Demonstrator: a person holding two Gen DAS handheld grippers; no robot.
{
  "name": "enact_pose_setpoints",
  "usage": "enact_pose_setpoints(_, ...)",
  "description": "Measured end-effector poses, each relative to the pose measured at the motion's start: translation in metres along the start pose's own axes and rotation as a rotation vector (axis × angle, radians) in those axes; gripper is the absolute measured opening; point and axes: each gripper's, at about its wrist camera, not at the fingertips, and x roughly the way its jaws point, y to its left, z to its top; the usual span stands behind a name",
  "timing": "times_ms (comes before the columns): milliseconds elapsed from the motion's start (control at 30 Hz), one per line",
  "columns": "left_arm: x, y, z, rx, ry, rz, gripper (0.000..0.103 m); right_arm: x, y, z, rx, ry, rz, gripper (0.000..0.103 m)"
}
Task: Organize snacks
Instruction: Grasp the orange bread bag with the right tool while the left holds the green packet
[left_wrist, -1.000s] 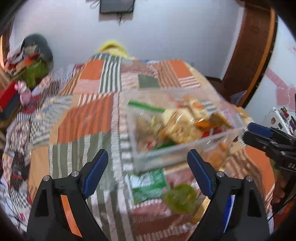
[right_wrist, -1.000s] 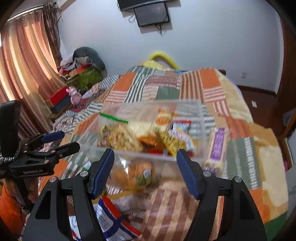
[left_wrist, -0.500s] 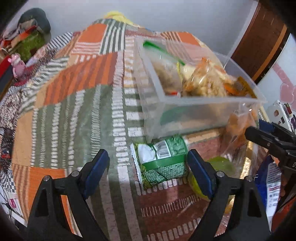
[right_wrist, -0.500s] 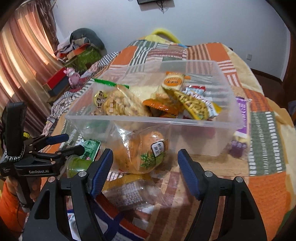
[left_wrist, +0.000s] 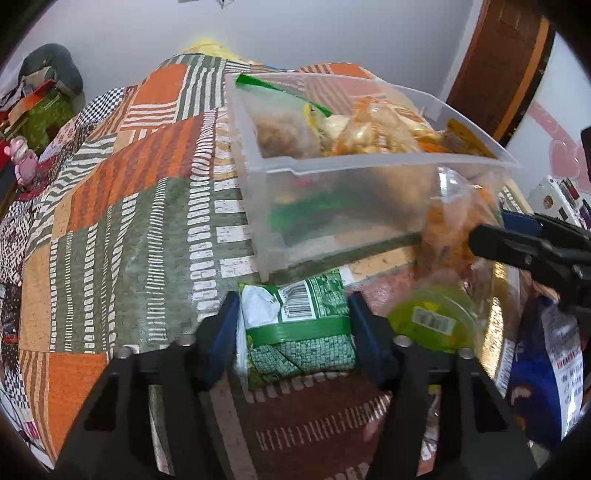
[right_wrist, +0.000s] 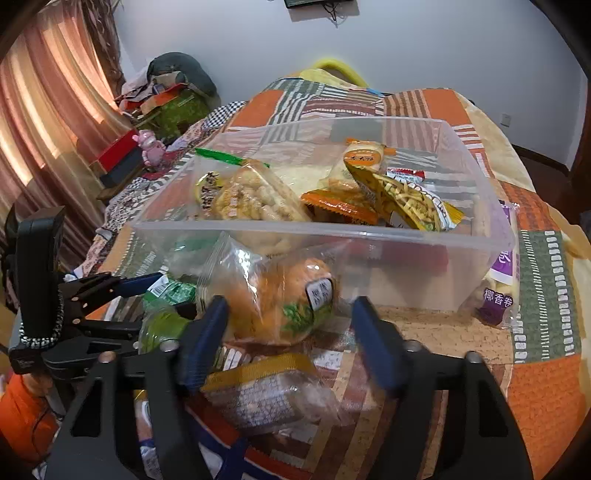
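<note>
**Both claws close in on snacks**

Left gripper (left_wrist: 293, 325) has just squeezed onto the green pack (left_wrist: 295, 325), at the bin's (left_wrist: 332, 166) 6 o'clock. Right gripper (right_wrist: 288, 328), jaws narrowing, straddles the bun bag (right_wrist: 273, 295), not yet pinched.

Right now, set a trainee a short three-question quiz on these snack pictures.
1. True or false: the green printed snack packet lies inside the clear plastic storage bin.
2. What sits between the right gripper jaws? A) purple wafer pack B) clear bag of orange buns C) pink toy
3. Fill in: the left gripper pads press on the ____ packet.

Key: 1 false, it lies on the quilt; 2 B; 3 green.
</note>
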Motion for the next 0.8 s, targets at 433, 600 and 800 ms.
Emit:
enact_pose_setpoints(433, -0.045, 0.000, -0.015, -0.006, -0.071, 0.034, 0.052, -0.008, 0.005, 0.002, 0.021, 0.015, -0.017, 0.064)
enact_pose_setpoints(600, -0.056, 0.005, -0.015, -0.016, -0.100, 0.038, 0.052, -0.005, 0.002, 0.013, 0.081, 0.000, -0.019, 0.101)
enact_pose_setpoints(800, -0.060, 0.012, -0.012, -0.026, -0.127, 0.019, 0.052, 0.021, 0.009, 0.023, 0.114, 0.085, 0.005, 0.103)
